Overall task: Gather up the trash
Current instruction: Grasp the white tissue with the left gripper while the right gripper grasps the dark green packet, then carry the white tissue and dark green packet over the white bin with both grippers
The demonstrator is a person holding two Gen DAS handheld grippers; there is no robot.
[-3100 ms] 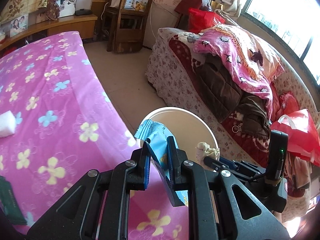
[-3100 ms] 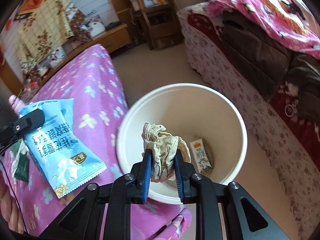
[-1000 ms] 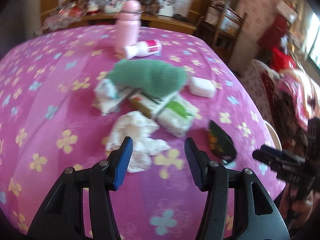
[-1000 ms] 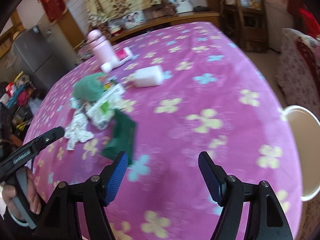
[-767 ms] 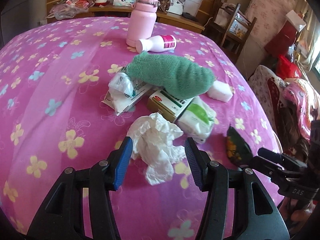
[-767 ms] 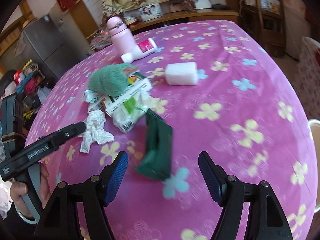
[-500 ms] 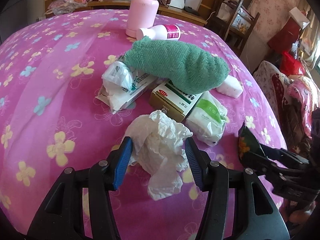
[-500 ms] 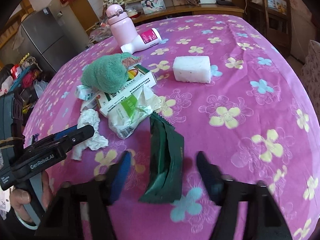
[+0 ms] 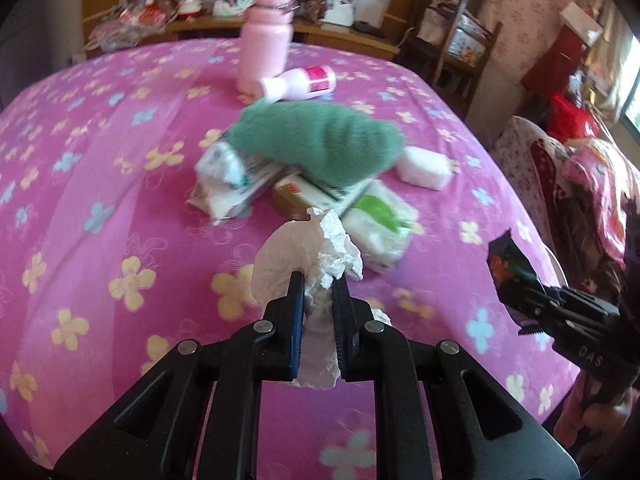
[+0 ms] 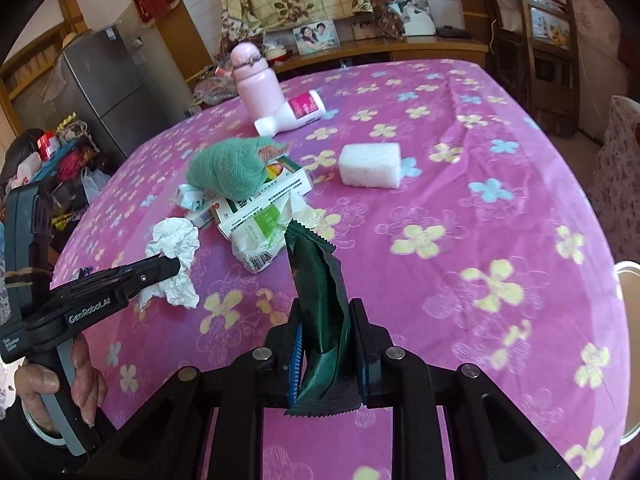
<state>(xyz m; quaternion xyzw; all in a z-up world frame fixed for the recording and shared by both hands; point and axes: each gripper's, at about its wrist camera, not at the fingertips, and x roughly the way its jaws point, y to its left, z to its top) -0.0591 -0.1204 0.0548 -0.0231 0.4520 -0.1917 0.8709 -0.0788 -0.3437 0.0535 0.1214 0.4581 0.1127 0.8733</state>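
My left gripper point(image 9: 318, 280) is shut on a crumpled white tissue point(image 9: 298, 256) and holds it just above the pink flowered tablecloth point(image 9: 100, 184). In the right wrist view the same tissue point(image 10: 174, 248) hangs from the left gripper point(image 10: 170, 266). My right gripper point(image 10: 326, 320) is shut on a dark green wrapper point(image 10: 316, 280) and holds it upright. That wrapper point(image 9: 510, 270) also shows at the right of the left wrist view. The white bin's rim point(image 10: 626, 270) peeks past the table's right edge.
A pile lies mid-table: a green cloth point(image 10: 226, 170), medicine boxes point(image 10: 264, 200) and a green-and-white tissue pack point(image 10: 260, 236). Behind it are a white foam block point(image 10: 370, 166), a pink bottle point(image 10: 256, 82) and a lying white bottle point(image 10: 292, 114). A sofa point(image 9: 580, 184) stands right.
Both grippers were open half a second ago. The left has closed on the white tissue and the right on the green wrapper, and both items are lifted off the cloth.
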